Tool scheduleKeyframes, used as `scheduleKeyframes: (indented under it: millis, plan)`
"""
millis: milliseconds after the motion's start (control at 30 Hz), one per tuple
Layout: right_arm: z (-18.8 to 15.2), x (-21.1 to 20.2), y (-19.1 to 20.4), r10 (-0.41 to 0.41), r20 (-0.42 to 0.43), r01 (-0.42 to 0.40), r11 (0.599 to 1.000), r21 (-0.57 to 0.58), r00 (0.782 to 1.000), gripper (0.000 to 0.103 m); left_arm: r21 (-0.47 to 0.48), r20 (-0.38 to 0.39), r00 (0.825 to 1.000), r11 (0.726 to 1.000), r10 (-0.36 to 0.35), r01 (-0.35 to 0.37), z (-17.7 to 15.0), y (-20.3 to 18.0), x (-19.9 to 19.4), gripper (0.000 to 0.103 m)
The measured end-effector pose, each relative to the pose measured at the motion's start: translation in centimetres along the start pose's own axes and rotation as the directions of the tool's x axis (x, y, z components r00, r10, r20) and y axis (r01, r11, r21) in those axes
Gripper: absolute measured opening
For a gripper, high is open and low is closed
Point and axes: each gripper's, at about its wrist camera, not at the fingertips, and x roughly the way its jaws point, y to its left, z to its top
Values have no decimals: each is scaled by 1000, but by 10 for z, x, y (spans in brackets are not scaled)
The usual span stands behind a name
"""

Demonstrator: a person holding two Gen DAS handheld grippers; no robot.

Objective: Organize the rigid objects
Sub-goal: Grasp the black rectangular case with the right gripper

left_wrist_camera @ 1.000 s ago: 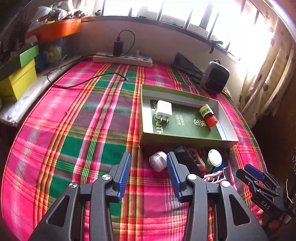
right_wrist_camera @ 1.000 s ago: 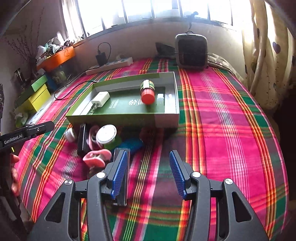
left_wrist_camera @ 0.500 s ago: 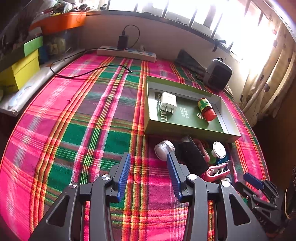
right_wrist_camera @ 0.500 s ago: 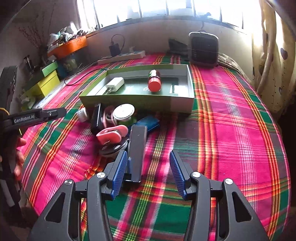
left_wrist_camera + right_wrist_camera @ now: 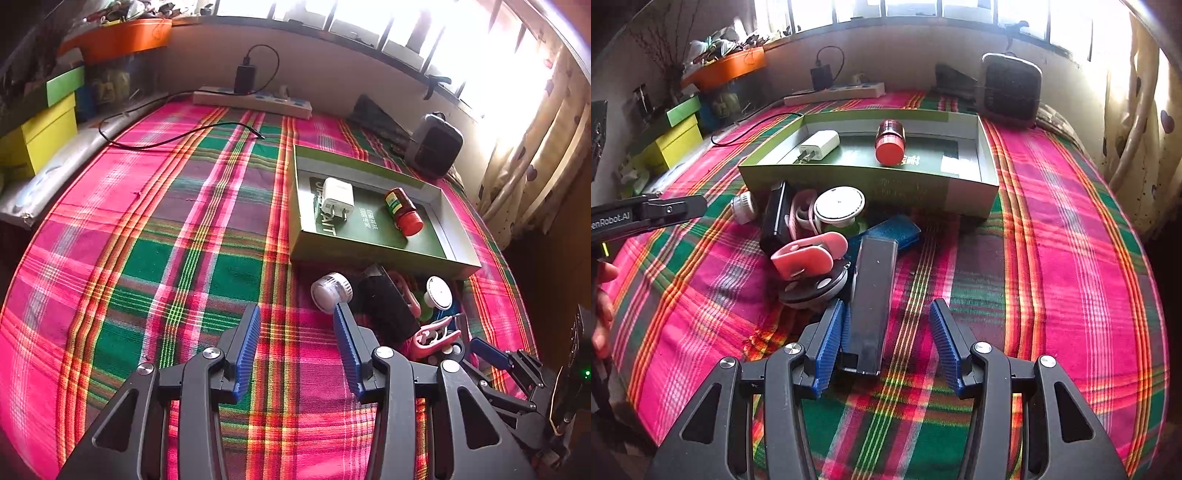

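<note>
A white charger [image 5: 818, 145] and red-capped bottle [image 5: 890, 141] are held in the green tray [image 5: 849, 177]; both grippers' jaws are released, nothing grasped.

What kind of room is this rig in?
Probably a home bedroom: a bed-like surface under a plaid cloth, curtains at a sunlit window, and a power strip along the wall.

Power strip [image 5: 252, 102], heater [image 5: 1010, 88], yellow box [image 5: 37, 142].
</note>
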Motion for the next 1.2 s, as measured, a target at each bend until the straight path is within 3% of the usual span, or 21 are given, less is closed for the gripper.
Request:
scheduleKeyframes:
  millis: [300, 433, 600, 1200]
  plan:
    - [4, 2, -4, -31, -4, 31, 999, 9, 1000, 49, 7, -14, 1000, 1000, -11, 11, 1, -2, 5, 40]
    - [4, 1, -8, -43, -1, 43, 999, 9, 999, 33, 17, -20, 1000, 1000, -24, 24, 2, -5, 8, 41]
    - [4, 1, -13, -43, 2, 43, 999, 14, 999, 24, 25, -32, 999, 999, -25, 26, 4, -11, 13, 41]
    - [4, 0, -28, -40, 6, 39, 999, 23, 999, 24, 52, -66, 998, 999, -6, 9, 10, -23, 34, 41]
